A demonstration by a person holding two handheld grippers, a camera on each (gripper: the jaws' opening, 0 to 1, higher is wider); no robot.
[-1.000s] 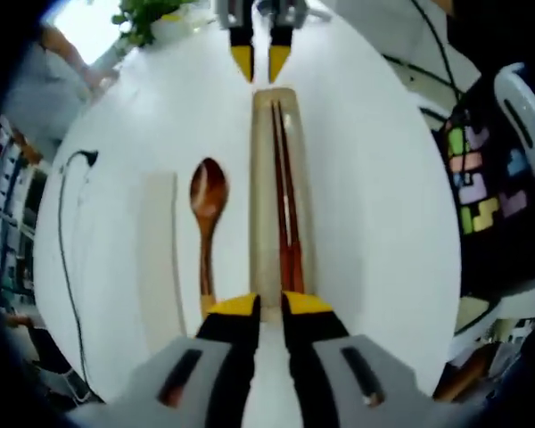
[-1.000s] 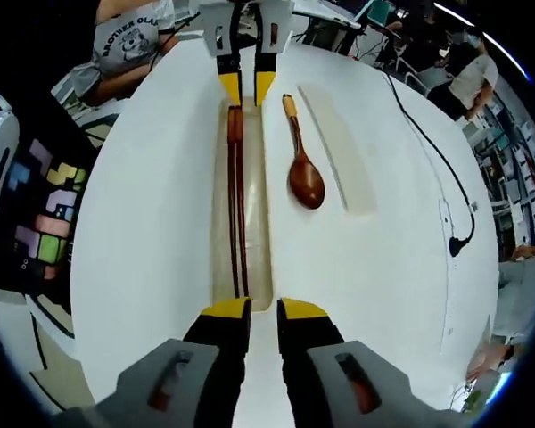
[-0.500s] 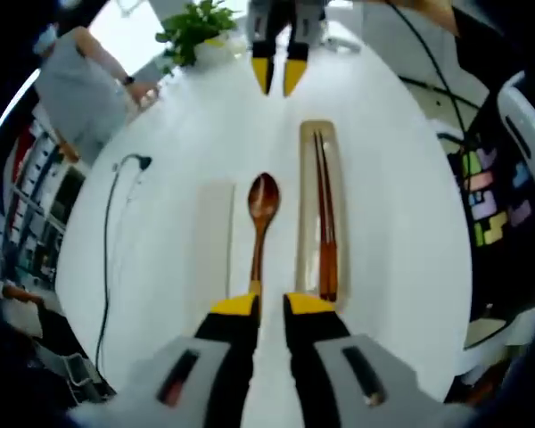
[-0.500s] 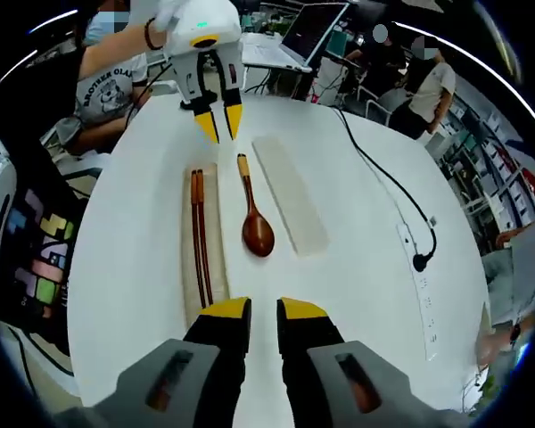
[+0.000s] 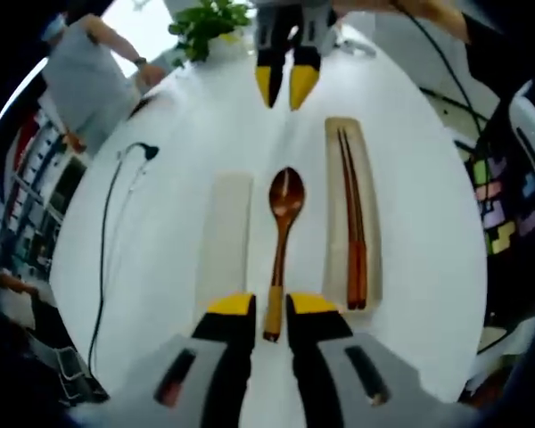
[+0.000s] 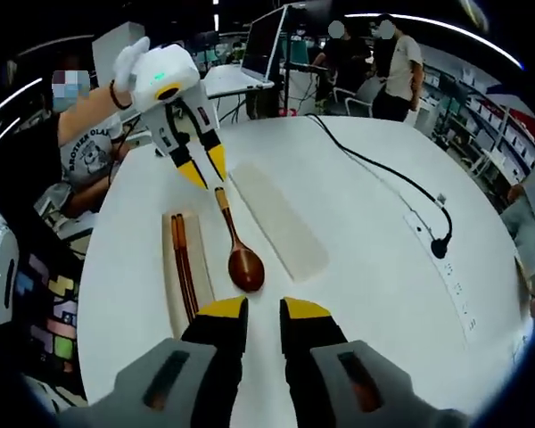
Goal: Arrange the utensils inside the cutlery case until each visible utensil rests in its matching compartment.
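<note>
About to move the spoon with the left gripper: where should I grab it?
Take the spoon by its slim handle end, straight ahead between the left gripper fingers. It lies flat on the table, handle nearest; the bowl is wider and rounder.

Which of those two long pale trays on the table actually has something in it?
The tray holding the dark chopsticks, beside the wooden spoon. The other tray, on the spoon's opposite side, holds nothing.

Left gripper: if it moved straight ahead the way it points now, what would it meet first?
Most likely the wooden spoon. Its handle end lies between the left gripper fingers, with the bowl farther along the same line. How high the gripper sits above the table is unclear, so it might pass over the handle.
</note>
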